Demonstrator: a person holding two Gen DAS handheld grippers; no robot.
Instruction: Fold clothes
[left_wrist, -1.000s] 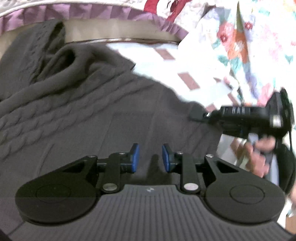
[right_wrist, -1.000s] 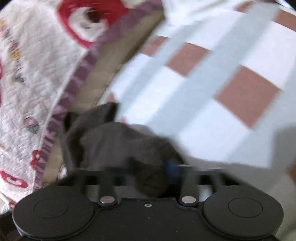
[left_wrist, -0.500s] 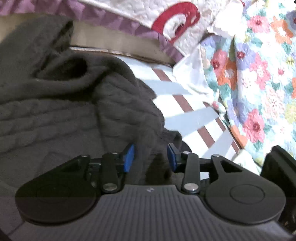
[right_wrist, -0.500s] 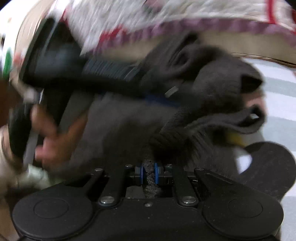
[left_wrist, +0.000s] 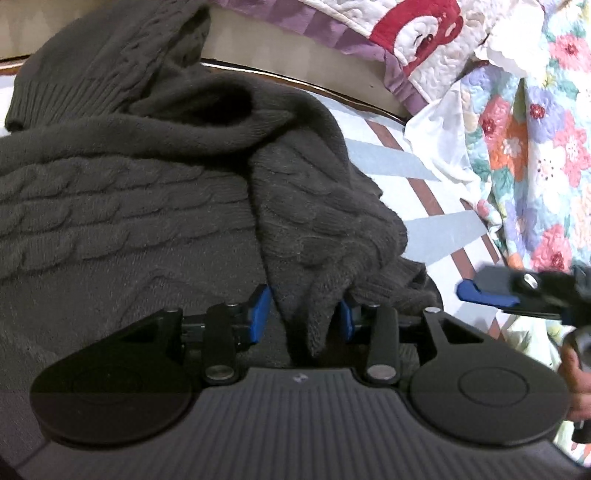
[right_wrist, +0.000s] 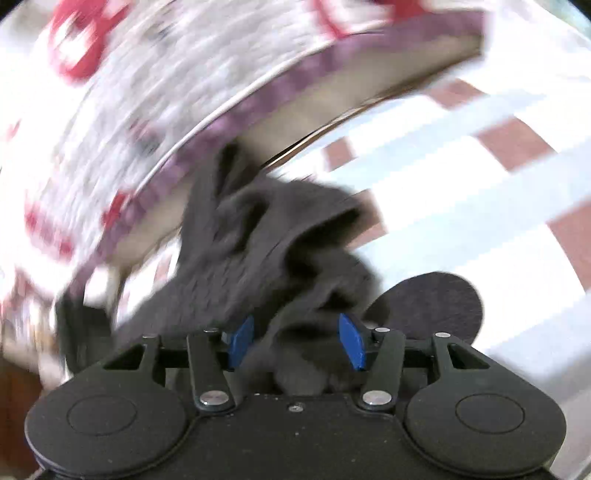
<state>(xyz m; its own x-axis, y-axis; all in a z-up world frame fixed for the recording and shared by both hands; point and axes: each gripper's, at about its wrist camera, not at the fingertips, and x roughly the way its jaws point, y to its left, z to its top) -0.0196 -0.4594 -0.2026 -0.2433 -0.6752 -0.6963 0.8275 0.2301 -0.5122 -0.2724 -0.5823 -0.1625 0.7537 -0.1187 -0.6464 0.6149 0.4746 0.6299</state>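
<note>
In the left wrist view, the left gripper (left_wrist: 301, 314) is seen nearest, its blue pads (left_wrist: 258, 314) set partly apart; a folded flap of the dark grey cable-knit sweater (left_wrist: 147, 192) hangs down between them, touching the right-hand pad while a gap is left at the other, so no firm grip on it can be made out; its jaws have widened within the last second. Beyond the pads, the sweater is spread over a bedsheet (left_wrist: 384, 158) checked in white, pale blue and brick red, with a ribbed cuff lying at the far left and a rumpled fold heaped at the middle. At the right edge, the right gripper (left_wrist: 517, 291) is seen held in a hand (left_wrist: 576, 373). Farther off, a floral quilt (left_wrist: 535, 147) is bunched at the right; a white quilt (left_wrist: 417, 33) with red figures and a purple border lies along the far side.

In the blurred right wrist view, the right gripper (right_wrist: 297, 341) is shown with jaws just opened wide; a bunch of the sweater (right_wrist: 266, 251) lies loosely between the pads, unpressed.
</note>
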